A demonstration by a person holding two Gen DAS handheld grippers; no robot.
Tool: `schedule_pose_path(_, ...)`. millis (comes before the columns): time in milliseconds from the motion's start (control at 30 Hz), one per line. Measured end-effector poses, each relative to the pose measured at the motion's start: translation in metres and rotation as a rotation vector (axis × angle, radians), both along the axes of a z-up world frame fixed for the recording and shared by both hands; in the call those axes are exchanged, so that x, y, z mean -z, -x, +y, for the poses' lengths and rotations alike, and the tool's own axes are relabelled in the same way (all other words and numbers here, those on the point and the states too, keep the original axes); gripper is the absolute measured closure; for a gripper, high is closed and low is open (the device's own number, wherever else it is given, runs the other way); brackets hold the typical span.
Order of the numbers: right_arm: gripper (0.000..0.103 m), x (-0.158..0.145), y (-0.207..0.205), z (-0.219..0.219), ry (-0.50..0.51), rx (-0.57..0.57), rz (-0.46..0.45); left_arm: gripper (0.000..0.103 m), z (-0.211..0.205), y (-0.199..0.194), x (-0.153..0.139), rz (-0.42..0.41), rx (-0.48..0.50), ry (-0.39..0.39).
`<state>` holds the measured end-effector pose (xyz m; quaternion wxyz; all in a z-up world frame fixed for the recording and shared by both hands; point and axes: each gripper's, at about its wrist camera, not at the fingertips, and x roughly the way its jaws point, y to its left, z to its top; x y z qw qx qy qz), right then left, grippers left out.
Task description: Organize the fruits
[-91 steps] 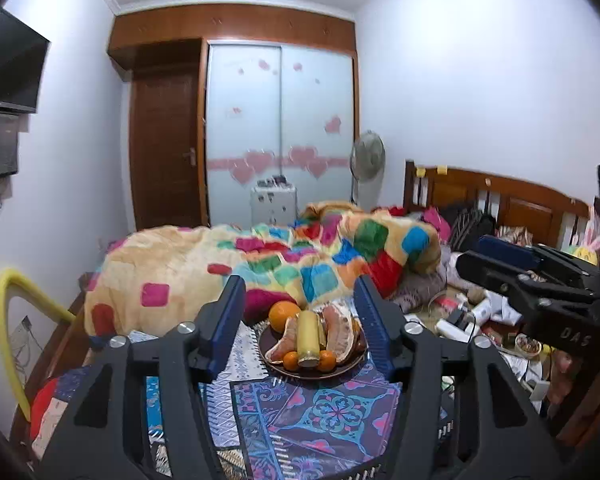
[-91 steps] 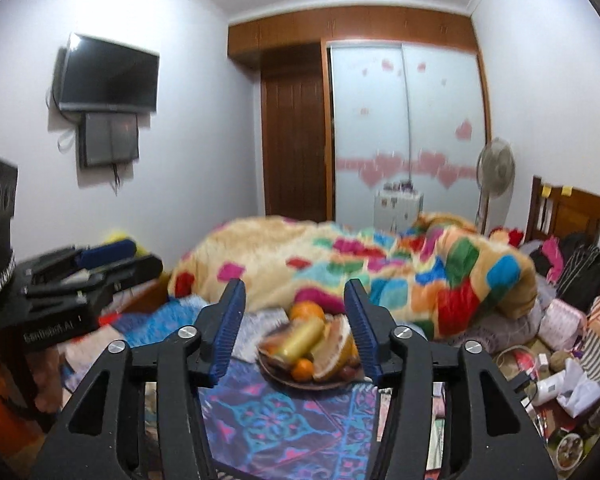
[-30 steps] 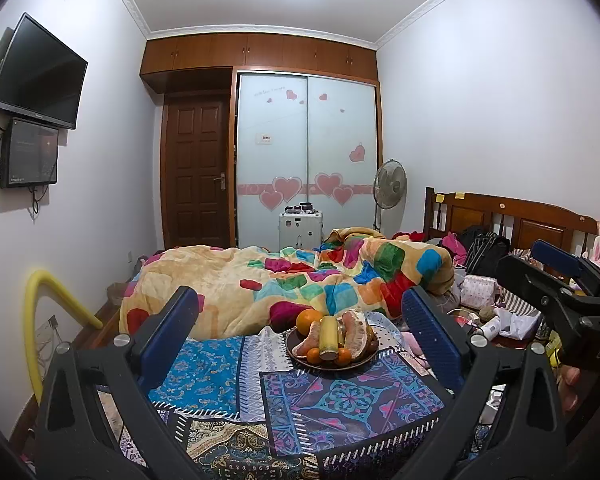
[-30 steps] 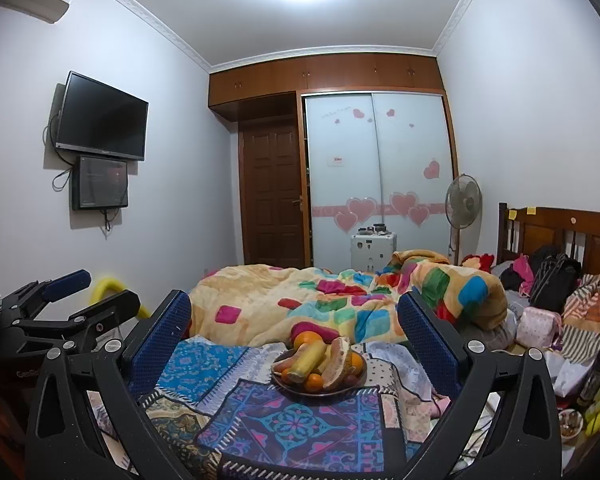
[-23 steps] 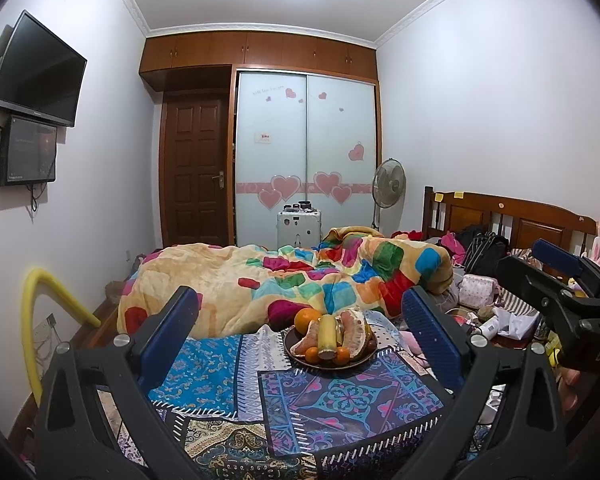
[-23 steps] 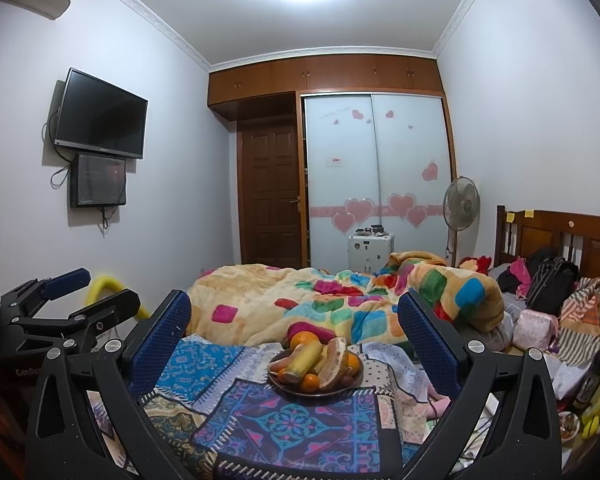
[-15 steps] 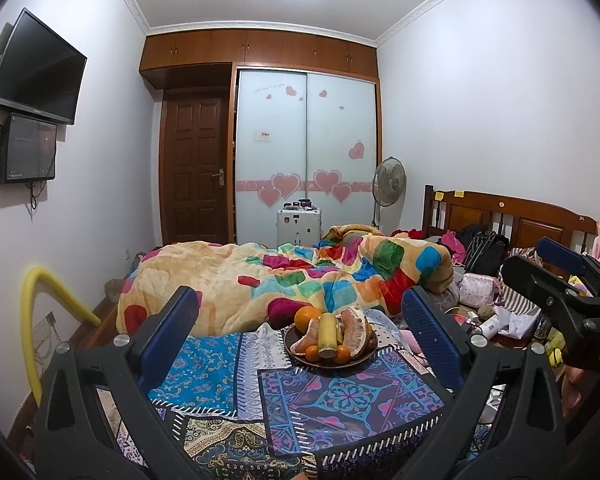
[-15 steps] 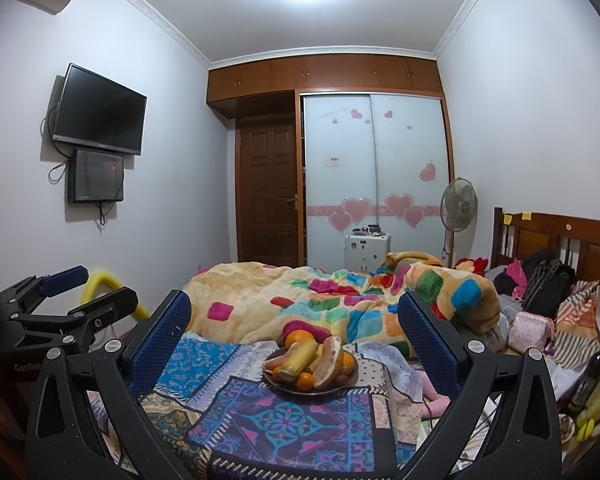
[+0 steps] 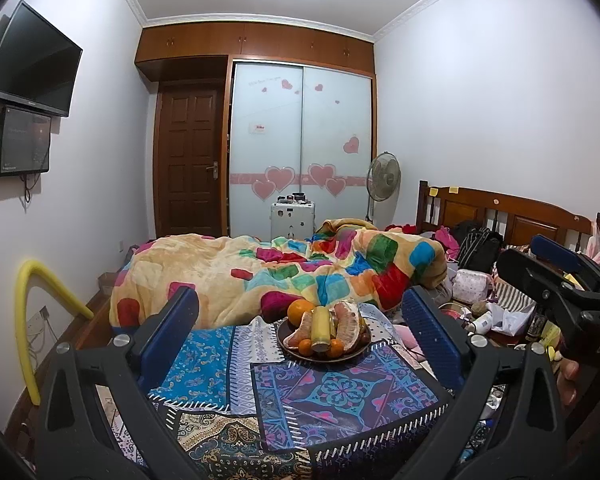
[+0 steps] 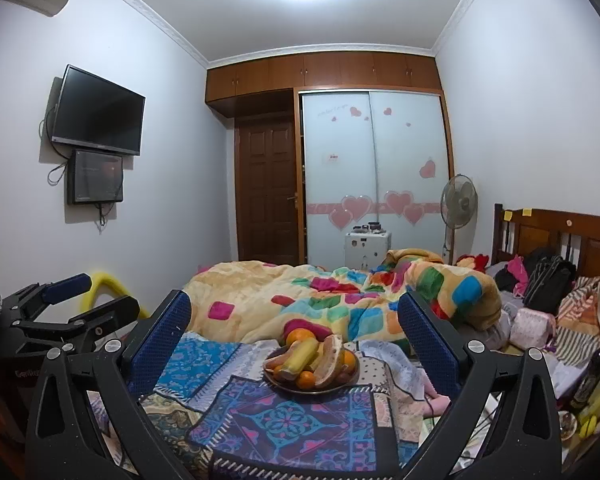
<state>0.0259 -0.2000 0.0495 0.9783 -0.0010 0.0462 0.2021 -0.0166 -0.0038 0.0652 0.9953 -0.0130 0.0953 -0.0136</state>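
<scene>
You hold both tools level over a worktop (image 9: pixel 340 396) covered in patterned blue and purple cloths. Your left tool (image 9: pixel 300 328) has its blue-padded fingers spread wide and holds nothing. Your right tool (image 10: pixel 294 330) is spread just as wide and is also empty. Between the fingers of each, farther along the worktop, sits a dark round plate (image 9: pixel 300 350) piled with fruit: a large orange (image 9: pixel 300 309) at the back, pomelo wedges (image 9: pixel 348 326) on either side, small tangerines (image 9: pixel 335 347) at the front, and a yellow bottle (image 9: pixel 321 326) lying down the middle. Neither tool touches the plate. Behind the worktop lies a bed with a bright patchwork quilt (image 9: pixel 300 268). In the left view, your right tool shows at the right edge.
</scene>
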Motion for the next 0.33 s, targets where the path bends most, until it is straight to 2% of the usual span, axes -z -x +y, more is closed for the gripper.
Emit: schedule_pose_path(333,0.000,0.0006,-0.0008,0.0003,0.001,0.001,0.001,0.000,-0.0006,0.0000,0.0009,0.004,0.005,0.004)
